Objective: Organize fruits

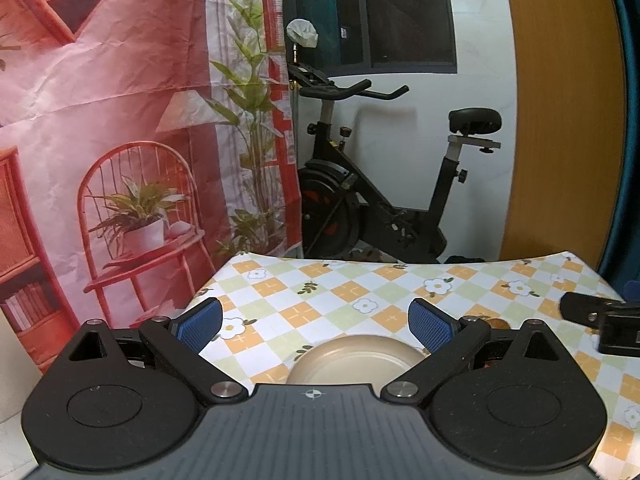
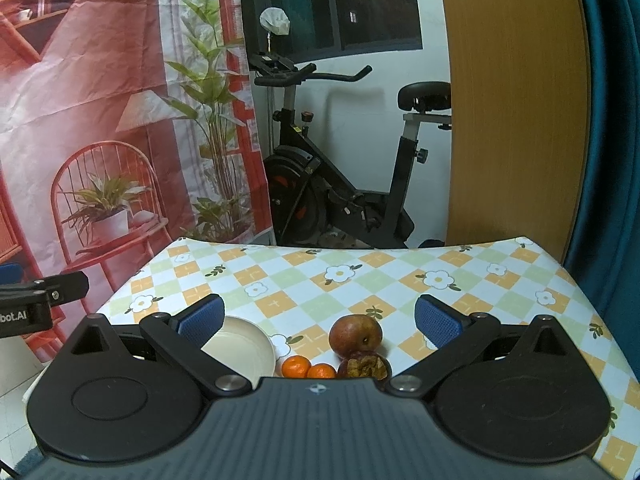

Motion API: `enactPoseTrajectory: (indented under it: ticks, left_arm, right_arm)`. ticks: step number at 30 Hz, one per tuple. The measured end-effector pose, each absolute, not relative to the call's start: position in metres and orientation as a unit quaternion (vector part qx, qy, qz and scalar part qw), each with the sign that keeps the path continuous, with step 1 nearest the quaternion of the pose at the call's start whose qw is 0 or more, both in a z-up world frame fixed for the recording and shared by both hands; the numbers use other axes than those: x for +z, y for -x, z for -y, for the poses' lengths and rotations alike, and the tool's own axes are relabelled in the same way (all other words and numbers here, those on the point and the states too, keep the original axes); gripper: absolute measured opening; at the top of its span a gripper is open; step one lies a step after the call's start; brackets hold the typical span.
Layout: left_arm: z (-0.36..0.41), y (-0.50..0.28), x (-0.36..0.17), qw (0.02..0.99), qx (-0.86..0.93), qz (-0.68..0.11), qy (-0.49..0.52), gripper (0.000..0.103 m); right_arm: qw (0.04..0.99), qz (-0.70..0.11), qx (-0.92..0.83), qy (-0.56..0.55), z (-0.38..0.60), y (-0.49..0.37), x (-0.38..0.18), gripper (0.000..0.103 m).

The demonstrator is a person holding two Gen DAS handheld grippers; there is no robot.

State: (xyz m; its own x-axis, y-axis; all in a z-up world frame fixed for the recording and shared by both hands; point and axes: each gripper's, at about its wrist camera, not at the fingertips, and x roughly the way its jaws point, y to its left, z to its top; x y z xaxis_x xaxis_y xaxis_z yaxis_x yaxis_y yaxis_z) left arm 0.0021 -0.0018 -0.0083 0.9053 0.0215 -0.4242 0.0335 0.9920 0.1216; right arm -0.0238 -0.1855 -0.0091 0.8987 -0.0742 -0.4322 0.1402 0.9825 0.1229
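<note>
On checked tablecloth [image 2: 360,276] | left gripper [image 1: 316,322] released above cream plate [image 1: 356,364] | right gripper [image 2: 318,316] released | brown apple [image 2: 355,335], two tangerines [image 2: 296,367], dried fruit [image 2: 366,366] right of plate

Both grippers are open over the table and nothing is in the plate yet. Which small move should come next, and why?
Probably lower the right gripper onto the reddish-brown fruit. Its jaws stand wide open and empty, and that fruit sits between them, nearest of the pile. The two oranges and a shrivelled fruit lie closer to the gripper body, all beside the plate, which holds no fruit.
</note>
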Motion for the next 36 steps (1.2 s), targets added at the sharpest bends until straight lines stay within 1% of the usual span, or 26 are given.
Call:
enactPoseTrajectory:
  ticks: [8,12,17,22,26,29,36]
  left_arm:
    - [0.002,-0.005,-0.018,0.973,-0.026,-0.217,-0.069,0.1]
    - [0.003,-0.005,-0.027,0.976,-0.018,-0.205,-0.073,0.1]
    - [-0.002,-0.008,-0.038,0.976,-0.028,-0.21,-0.047,0.099]
    - [-0.005,-0.005,-0.053,0.977,-0.064,-0.204,-0.006,0.099]
    - [-0.001,-0.008,-0.065,0.973,-0.067,-0.219,-0.012,0.098]
    - [0.0,-0.01,-0.073,0.971,-0.073,-0.228,-0.016,0.093]
    - [-0.003,-0.009,-0.088,0.972,-0.055,-0.23,-0.007,0.093]
  right_arm:
    - [0.978,-0.19,-0.044,-0.069,0.193,0.028,-0.025,0.103]
    - [0.984,-0.154,-0.053,-0.073,0.197,0.035,-0.037,0.103]
    - [0.986,-0.131,-0.084,-0.059,0.199,0.042,-0.055,0.103]
    - [0.983,-0.156,-0.068,-0.068,0.201,0.045,-0.07,0.103]
    - [0.982,-0.176,-0.049,-0.05,0.196,0.049,-0.081,0.103]
    - [0.981,-0.184,-0.032,-0.049,0.196,0.052,-0.088,0.103]
    - [0.978,-0.201,-0.039,-0.049,0.202,0.052,-0.104,0.103]
